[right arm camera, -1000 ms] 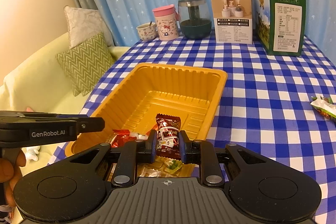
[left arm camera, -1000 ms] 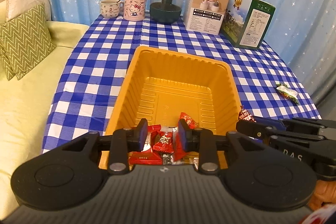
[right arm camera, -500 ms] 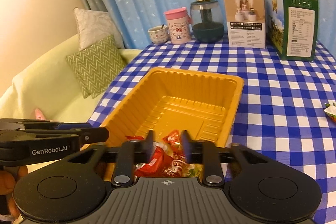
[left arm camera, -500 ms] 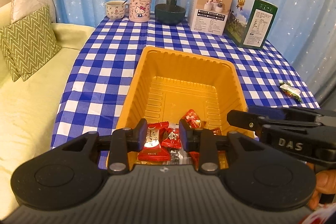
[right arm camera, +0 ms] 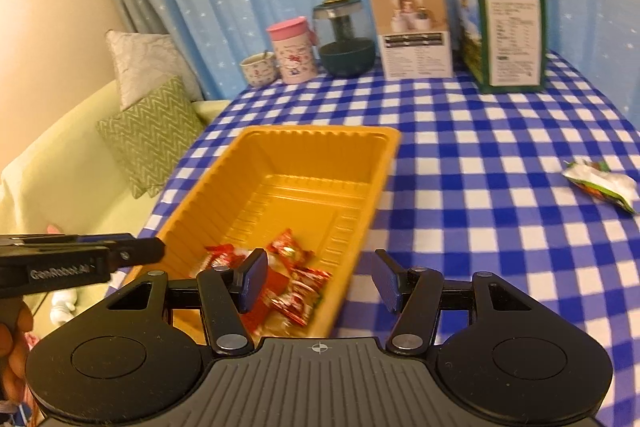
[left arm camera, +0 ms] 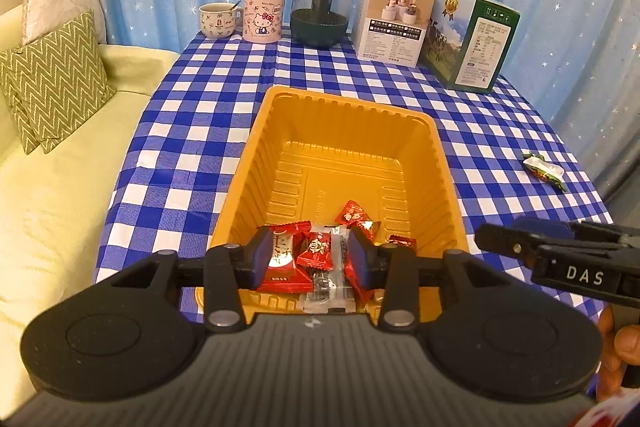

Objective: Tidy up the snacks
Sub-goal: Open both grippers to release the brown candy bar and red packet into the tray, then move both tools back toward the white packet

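Table (left arm camera: 224,95) under blue-checked cloth, cups and boxes along the far edge. Yellow tray (left arm camera: 256,131) sits mid-table, a pile of red-wrapped snacks (left arm camera: 320,251) at its near end. One green-and-white snack (right arm camera: 600,183) lies alone on the cloth, well apart from the tray, to its right. Left gripper (left arm camera: 310,257) hangs over the pile, its jaws have just been opening, pads apart, wrappers seen between them but none looks pinched. Right gripper (right arm camera: 318,281) is over the tray's near right corner, jaws also just opening, spread wide, nothing in them. Judgement: both drops done, next is the stray snack. To do it well: right gripper goes over with jaws kept wide, comes down straddling the wrapper's narrow width, pinches the body not the crimped end, then lifts clear of the tray wall before releasing. Flat foil may slide on the cloth.
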`<action>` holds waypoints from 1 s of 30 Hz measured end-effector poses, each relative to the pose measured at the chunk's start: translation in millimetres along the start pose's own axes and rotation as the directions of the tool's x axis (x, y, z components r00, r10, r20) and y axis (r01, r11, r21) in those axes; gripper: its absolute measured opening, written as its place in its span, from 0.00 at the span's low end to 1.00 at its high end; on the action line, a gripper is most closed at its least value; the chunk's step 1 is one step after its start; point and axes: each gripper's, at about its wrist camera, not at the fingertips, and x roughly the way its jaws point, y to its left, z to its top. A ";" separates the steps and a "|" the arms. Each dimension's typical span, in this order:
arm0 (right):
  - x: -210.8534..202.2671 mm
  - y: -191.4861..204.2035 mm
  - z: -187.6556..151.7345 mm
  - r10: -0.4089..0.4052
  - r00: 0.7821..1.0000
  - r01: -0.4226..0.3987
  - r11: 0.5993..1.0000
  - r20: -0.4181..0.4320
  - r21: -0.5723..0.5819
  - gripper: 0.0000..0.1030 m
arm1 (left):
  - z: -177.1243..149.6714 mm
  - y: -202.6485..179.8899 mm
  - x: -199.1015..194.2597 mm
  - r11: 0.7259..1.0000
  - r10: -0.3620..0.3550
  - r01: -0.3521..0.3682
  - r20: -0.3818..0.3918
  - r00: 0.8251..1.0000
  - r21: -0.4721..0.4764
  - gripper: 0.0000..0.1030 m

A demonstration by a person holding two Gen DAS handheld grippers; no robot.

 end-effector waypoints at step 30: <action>-130.1 -55.9 -36.8 -0.204 0.976 0.200 0.978 0.072 0.065 0.69 | -27.9 -109.6 -58.4 0.995 -0.103 0.103 0.086 0.991 0.008 0.82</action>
